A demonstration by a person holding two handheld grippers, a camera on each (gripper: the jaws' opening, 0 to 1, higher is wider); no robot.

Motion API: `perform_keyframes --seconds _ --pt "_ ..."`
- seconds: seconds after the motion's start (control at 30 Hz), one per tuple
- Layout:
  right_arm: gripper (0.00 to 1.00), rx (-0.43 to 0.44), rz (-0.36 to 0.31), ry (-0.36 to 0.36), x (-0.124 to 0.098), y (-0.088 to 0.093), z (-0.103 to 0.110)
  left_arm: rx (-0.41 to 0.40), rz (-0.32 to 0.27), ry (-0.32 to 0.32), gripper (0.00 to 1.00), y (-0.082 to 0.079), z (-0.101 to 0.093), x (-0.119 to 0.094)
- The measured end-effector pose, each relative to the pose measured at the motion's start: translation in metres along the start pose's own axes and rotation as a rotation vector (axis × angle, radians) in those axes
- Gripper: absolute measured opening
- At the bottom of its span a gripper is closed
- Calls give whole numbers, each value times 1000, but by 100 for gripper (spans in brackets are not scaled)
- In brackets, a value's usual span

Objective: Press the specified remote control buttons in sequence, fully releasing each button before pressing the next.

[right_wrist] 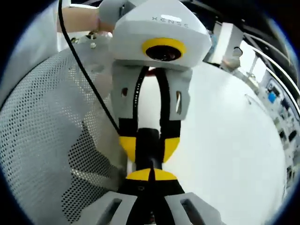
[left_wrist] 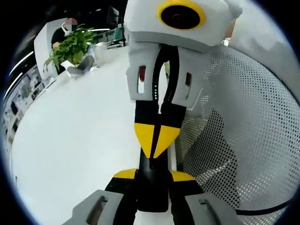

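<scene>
A black remote control (left_wrist: 152, 192) stands on end between the yellow-tipped jaws of my left gripper (left_wrist: 153, 176), which is shut on it. My right gripper (left_wrist: 157, 138) comes down from the top of the left gripper view, shut, with its joined yellow tips resting on the remote's upper end. In the right gripper view my right gripper (right_wrist: 150, 176) is shut, its tips against the remote (right_wrist: 149, 152). The left gripper (right_wrist: 149, 144) clamps the remote from the far side. The remote's buttons are hidden.
A white table (left_wrist: 79, 136) spreads under both grippers. A white mesh chair back (left_wrist: 243, 126) stands close beside them, also seen as mesh (right_wrist: 42, 131). A potted plant (left_wrist: 70, 47) sits at the table's far end. A hand (right_wrist: 79, 18) and a black cable (right_wrist: 89, 84) show.
</scene>
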State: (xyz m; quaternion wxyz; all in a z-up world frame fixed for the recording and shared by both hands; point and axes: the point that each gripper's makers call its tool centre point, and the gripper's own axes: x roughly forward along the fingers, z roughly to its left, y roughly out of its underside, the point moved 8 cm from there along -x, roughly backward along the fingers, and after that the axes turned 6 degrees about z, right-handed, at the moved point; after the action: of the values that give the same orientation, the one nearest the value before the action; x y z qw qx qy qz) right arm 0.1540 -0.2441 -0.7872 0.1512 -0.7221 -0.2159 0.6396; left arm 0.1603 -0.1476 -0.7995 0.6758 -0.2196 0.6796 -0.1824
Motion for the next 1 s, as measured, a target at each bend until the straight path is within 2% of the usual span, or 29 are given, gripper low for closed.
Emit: perform_keyframes --seconds 0.07,0.17,0.23,0.27,0.3,0.33,0.4,0.5,0.57,0.77,0.83,0.93,1.0 --pt "0 -26 1 1 0 0 1 0 -1 2 25 0 0 0" --pt "0 -129 -4 1 0 -1 2 2 -1 5 25 0 0 0" --pt "0 -166 -10 -14 1 -3 3 3 0 5 25 0 0 0" --pt "0 -180 -33 -43 3 -5 5 2 -1 6 25 0 0 0" --pt "0 -203 -23 -34 3 -6 4 5 0 6 25 0 1 0" --pt "0 -261 -6 -32 3 -7 2 1 -1 5 25 1 1 0" --pt "0 -198 5 -33 3 -8 2 0 -2 5 25 1 1 0" --pt "0 -47 -12 -43 3 -5 1 -2 -3 5 25 1 1 0" --pt "0 21 -7 -42 2 -4 0 -6 -4 5 25 1 1 0" --pt "0 66 17 -26 2 -6 1 4 17 9 25 0 1 0" --pt "0 126 20 -20 1 -4 0 0 15 12 25 0 1 0" --pt "0 147 21 -13 2 -3 0 -1 14 13 25 0 1 0" --pt "0 125 34 -15 2 -5 0 0 13 13 25 0 1 0"
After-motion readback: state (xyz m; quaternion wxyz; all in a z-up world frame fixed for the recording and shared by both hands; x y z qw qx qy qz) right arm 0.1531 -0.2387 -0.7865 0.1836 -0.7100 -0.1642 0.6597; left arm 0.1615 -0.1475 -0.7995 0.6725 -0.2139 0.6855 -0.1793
